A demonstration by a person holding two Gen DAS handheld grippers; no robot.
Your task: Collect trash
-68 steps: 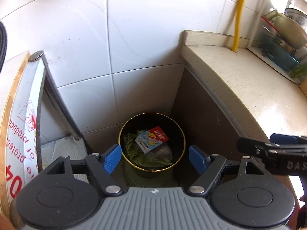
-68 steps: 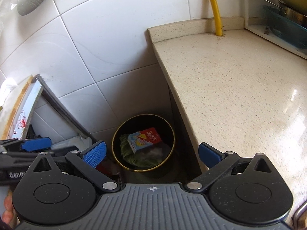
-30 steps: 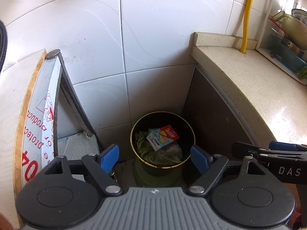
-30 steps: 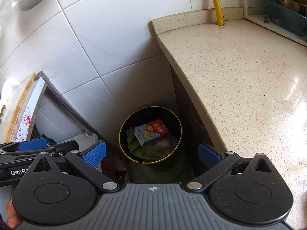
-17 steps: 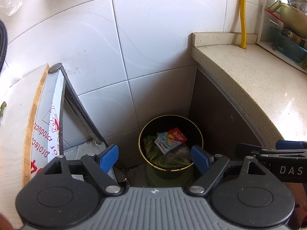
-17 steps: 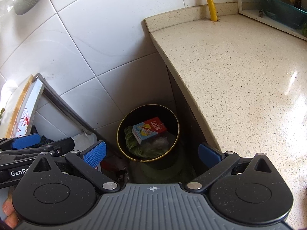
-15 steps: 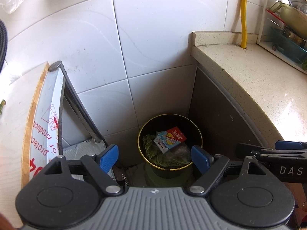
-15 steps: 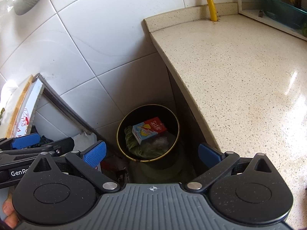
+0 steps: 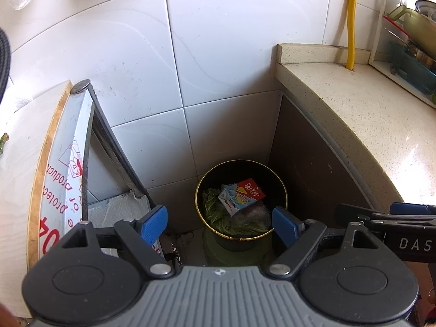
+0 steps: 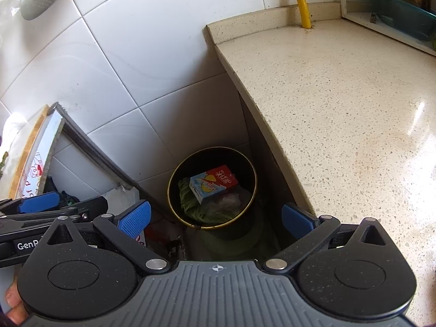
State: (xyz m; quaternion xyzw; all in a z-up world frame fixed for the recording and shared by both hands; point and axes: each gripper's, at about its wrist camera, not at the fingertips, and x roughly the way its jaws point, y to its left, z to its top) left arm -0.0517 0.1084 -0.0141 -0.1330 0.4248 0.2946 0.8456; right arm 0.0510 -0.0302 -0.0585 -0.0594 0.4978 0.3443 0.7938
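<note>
Only right wrist view shows a fingertip [image 10: 12,303] beside the left claw [image 10: 49,204].

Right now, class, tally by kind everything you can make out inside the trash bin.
Carton: 1
Leafy greens clump: 1
Clear plastic bag: 1
Total in the trash bin: 3

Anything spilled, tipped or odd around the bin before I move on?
Nothing stands out. The bin stands upright in the corner, with the carton and leafy scraps inside it; no spill shows around it.
</note>
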